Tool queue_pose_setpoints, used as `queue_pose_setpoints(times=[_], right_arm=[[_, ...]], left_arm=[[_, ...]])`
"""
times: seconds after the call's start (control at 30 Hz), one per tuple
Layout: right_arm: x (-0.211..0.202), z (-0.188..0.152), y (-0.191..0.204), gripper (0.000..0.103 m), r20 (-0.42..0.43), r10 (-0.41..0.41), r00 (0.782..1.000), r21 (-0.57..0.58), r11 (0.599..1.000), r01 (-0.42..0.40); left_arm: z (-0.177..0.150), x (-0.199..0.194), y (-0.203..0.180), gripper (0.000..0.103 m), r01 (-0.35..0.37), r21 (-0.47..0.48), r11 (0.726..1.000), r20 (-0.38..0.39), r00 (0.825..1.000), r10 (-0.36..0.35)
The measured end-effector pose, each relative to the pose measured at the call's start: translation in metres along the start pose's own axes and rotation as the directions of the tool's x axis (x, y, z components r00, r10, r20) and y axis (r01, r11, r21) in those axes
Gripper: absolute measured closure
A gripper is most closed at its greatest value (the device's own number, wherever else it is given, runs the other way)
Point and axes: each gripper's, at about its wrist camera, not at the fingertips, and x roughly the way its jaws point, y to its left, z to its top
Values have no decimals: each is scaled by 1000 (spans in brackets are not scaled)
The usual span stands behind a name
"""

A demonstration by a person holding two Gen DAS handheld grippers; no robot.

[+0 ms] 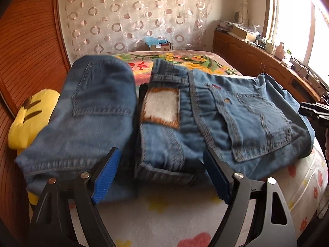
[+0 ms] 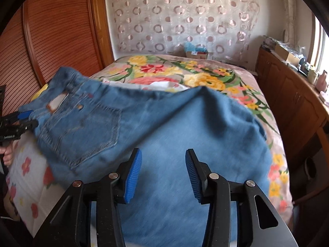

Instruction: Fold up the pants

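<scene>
Blue denim pants [image 1: 164, 111] lie on the bed with the waistband and back pockets up, a white patch label [image 1: 161, 108] in the middle. My left gripper [image 1: 160, 173] is open, its blue pads on either side of the waistband's near edge. In the right wrist view the pants [image 2: 164, 127] spread across the bed. My right gripper [image 2: 163, 175] is open and empty above the leg fabric. The left gripper shows at that view's left edge [image 2: 22, 119], by the waistband. The right gripper shows at the left wrist view's right edge [image 1: 314, 112].
The bed has a white flowered sheet [image 1: 164, 212] near me and a floral blanket [image 2: 185, 72] farther back. A yellow plush toy [image 1: 30, 119] lies left of the pants. A wooden wardrobe [image 2: 57, 41] stands left, a cluttered wooden cabinet [image 1: 257, 55] under the window right.
</scene>
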Motion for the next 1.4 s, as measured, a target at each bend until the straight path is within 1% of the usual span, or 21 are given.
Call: queue_pose_setpoints(times=[0.1, 0.2, 0.27, 0.3, 0.37, 0.4, 0.47, 0.6, 0.7, 0.77, 0.83, 0.9, 1.03, 1.1, 1.2, 1.27, 1.3, 1.33, 1.37, 1.4], right_arm=[[-3, -4, 10, 52, -11, 22, 1000, -13, 1000, -22], [-3, -6, 18, 49, -21, 45, 999, -31, 998, -46], [-5, -11, 22, 47, -28, 44, 999, -53, 998, -45], [-7, -12, 22, 46, -29, 40, 999, -57, 997, -42], [-13, -16, 22, 44, -30, 47, 998, -57, 997, -49], [-16, -17, 21, 42, -30, 53, 998, -52, 997, -55], [-21, -22, 19, 42, -32, 65, 997, -43, 997, -66], [-29, -29, 23, 40, -34, 65, 997, -58, 996, -67], [-33, -36, 25, 39, -40, 75, 996, -56, 995, -77], [-32, -38, 27, 37, -48, 81, 996, -57, 995, -84], [-30, -42, 30, 35, -55, 82, 995, -69, 994, -85], [-28, -44, 33, 33, -57, 84, 995, -81, 993, -88], [-23, -43, 39, 28, -54, 95, 994, -98, 990, -100], [-15, -42, 45, 28, -55, 70, 996, -130, 989, -77], [-2, -41, 45, 28, -71, 48, 996, -124, 991, -57], [2, -39, 45, 38, -68, 44, 997, -129, 990, -52], [2, -37, 45, 55, -58, 34, 998, -138, 990, -42], [2, -36, 44, 79, -48, 30, 998, -142, 989, -36], [1, -33, 44, 87, -37, 40, 999, -140, 989, -45], [-1, -30, 44, 90, -23, 48, 999, -133, 990, -50]], left_arm=[[-5, -1, 2, 28, 5, -7, 1000, 2, 1000, -5], [-7, -3, 3, 35, 17, -10, 1000, 8, 1000, -16], [-7, -1, 2, 40, 21, -6, 1000, 6, 1000, -21], [-6, 0, 1, 41, 20, -5, 1000, 8, 1000, -20], [-5, 1, 1, 48, 19, -2, 1000, 7, 1000, -19], [-4, 2, 1, 49, 20, 0, 1000, 8, 1000, -20], [-3, 3, -2, 55, 18, 6, 1000, 8, 1000, -19], [-3, 4, -5, 60, 4, 15, 1000, 15, 1000, -5], [-5, 3, -4, 65, -3, 28, 1000, 23, 1000, 2], [-5, 1, -7, 75, -1, 39, 999, 29, 1000, 0], [-4, -3, -10, 80, -2, 45, 999, 41, 999, 0], [-2, -8, -13, 82, -10, 59, 998, 53, 999, 7], [6, -18, -14, 85, -20, 58, 998, 87, 996, 14], [14, -24, -16, 86, -24, 61, 998, 107, 994, 17], [25, -35, -22, 87, -34, 87, 996, 138, 990, 22], [35, -48, -27, 87, -43, 101, 994, 173, 985, 25], [39, -52, -29, 87, -47, 107, 993, 184, 983, 26], [43, -57, -31, 87, -47, 110, 993, 197, 980, 25], [49, -63, -34, 88, -44, 119, 992, 211, 977, 18], [52, -69, -35, 88, -49, 124, 991, 223, 975, 21]])
